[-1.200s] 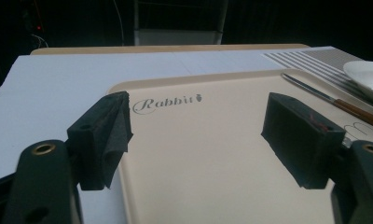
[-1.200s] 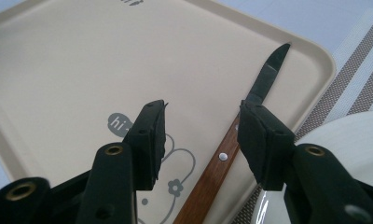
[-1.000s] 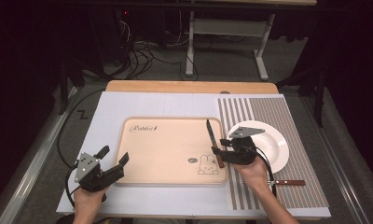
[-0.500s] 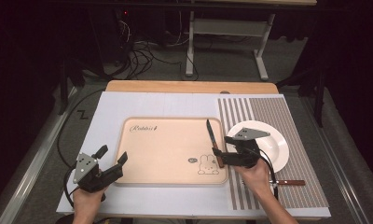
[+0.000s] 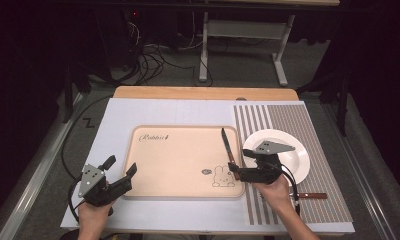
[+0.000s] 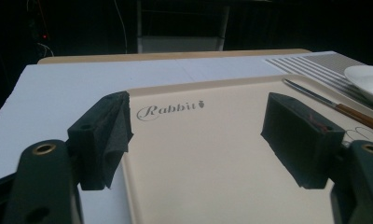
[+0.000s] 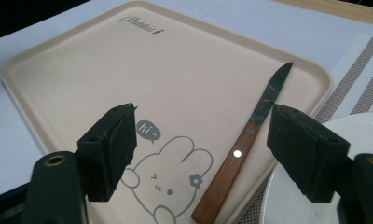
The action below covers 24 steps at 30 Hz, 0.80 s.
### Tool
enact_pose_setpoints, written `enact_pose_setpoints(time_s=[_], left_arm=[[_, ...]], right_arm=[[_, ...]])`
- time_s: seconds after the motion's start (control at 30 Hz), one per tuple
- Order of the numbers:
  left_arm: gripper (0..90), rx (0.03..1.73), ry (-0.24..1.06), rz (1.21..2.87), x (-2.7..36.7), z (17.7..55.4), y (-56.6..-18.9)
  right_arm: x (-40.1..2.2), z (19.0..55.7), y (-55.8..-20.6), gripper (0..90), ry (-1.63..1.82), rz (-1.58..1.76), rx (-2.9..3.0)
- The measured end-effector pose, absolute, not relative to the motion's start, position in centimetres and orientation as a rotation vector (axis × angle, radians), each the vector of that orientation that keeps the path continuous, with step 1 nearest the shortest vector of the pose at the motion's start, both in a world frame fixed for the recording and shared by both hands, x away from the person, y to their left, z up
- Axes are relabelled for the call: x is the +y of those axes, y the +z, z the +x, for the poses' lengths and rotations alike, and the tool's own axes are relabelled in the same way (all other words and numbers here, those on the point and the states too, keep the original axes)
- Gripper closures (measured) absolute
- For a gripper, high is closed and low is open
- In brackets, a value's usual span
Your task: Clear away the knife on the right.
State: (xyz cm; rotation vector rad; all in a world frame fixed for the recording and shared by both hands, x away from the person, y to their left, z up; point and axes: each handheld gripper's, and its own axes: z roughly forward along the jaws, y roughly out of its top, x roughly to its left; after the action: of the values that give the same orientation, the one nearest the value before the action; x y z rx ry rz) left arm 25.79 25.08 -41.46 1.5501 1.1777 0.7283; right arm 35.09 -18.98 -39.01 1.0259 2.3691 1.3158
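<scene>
Since the earlier pictures the right gripper (image 5: 236, 171) has hardly shifted, but its jaws have just been opening, and the knife (image 7: 243, 151) now lies free below them with nothing pressing on it. In the right gripper view the two black pads (image 7: 111, 147) stand wide apart, one at the lower left of the frame and one at the lower right. The knife rests between them, lower down on the tray (image 7: 44, 70), with its wooden handle at the bottom middle and its dark blade pointing to the upper right. In the high view the knife (image 5: 227, 149) lies along the right edge of the tray, just beside the white plate (image 5: 299, 155). The left gripper (image 5: 119, 172) waits at the lower left of that view, its jaws spread open with nothing in them, right at the tray's near corner. The step looks like letting go of the knife. To do it well, the hand should lift straight up and away, keeping the pads spread so they do not bump the handle. It should also stay clear of the plate's rim, since a knock there could push the knife.
</scene>
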Motion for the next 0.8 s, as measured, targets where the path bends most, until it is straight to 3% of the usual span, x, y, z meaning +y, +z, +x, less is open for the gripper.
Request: enact_pose_setpoints(time_s=[0.43, 0.8], left_arm=[[24.5, 1.177, 0.718, 1.558, 25.0, 25.7, -41.4], [24.0, 1.167, 0.728, 1.560, 24.9, 25.7, -41.4]], right_arm=[[-20.2, 33.7, -38.5, 20.6, 1.320, 0.998, 2.370], [-22.4, 32.3, -38.2, 29.7, 1.492, 0.975, 2.250]])
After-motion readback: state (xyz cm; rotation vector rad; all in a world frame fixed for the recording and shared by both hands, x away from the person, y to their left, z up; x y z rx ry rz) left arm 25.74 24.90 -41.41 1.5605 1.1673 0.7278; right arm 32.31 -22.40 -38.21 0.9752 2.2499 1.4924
